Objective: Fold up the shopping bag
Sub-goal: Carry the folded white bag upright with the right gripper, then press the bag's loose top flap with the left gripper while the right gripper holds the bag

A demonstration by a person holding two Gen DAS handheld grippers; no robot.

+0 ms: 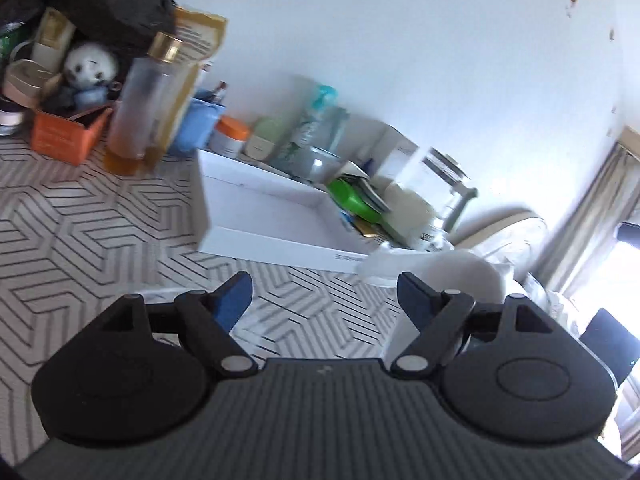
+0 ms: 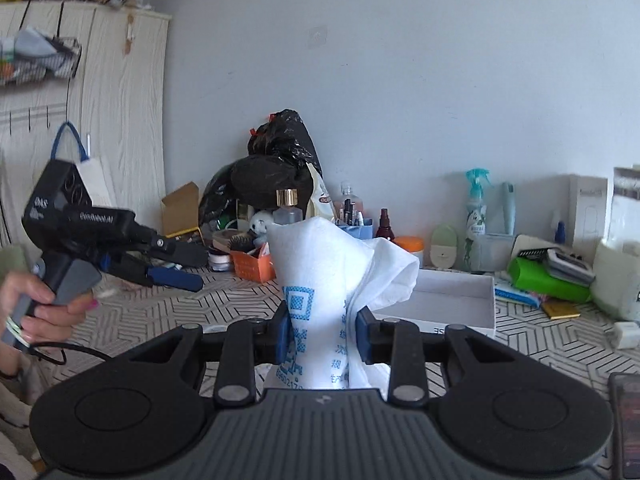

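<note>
Left to right: the left claw, held in a hand, stands wide with nothing between its blue pads and hovers above the patterned table. The right claw is narrow, clamped on the white shopping bag, which is bunched and lifted off the table, its loose top flopping rightward.

Risks, as judged: the bunched bag may slip or unfurl unevenly when lowered, spoiling the fold; a swinging flap could brush the tall gold-capped bottle or nearby clutter.

Containers: the orange box holds small items and a brush; the blue cup holds pens or tubes; the white tray appears empty.
</note>
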